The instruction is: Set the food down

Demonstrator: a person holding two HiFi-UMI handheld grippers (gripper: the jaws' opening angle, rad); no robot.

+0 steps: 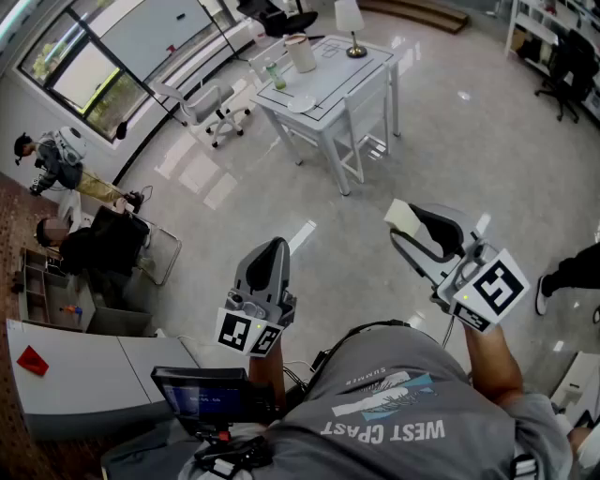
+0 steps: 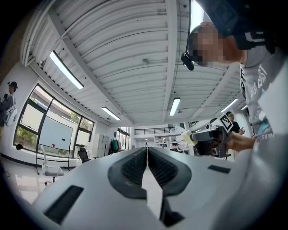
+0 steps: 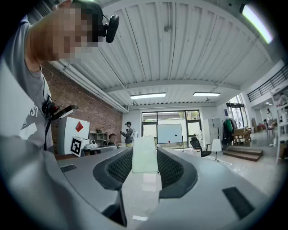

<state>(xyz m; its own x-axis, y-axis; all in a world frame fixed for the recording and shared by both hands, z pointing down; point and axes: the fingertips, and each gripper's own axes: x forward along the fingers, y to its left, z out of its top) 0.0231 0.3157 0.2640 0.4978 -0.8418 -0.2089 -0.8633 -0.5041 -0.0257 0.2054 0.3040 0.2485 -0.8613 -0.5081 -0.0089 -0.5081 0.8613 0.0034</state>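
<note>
Open-plan office or lab hall: a polished pale floor (image 1: 450,150) runs to a white table (image 1: 328,75) with a lamp (image 1: 351,23) at the far side. A wheeled office chair (image 1: 211,108) stands near tall windows (image 1: 80,75). A brick wall (image 3: 85,105), a whiteboard (image 3: 169,133) and strip lights (image 2: 66,69) on a ribbed ceiling (image 2: 126,45) enclose the room. A seated person (image 1: 103,246) is at the left.

Head view looks steeply down; both gripper views look level along their jaws
</note>
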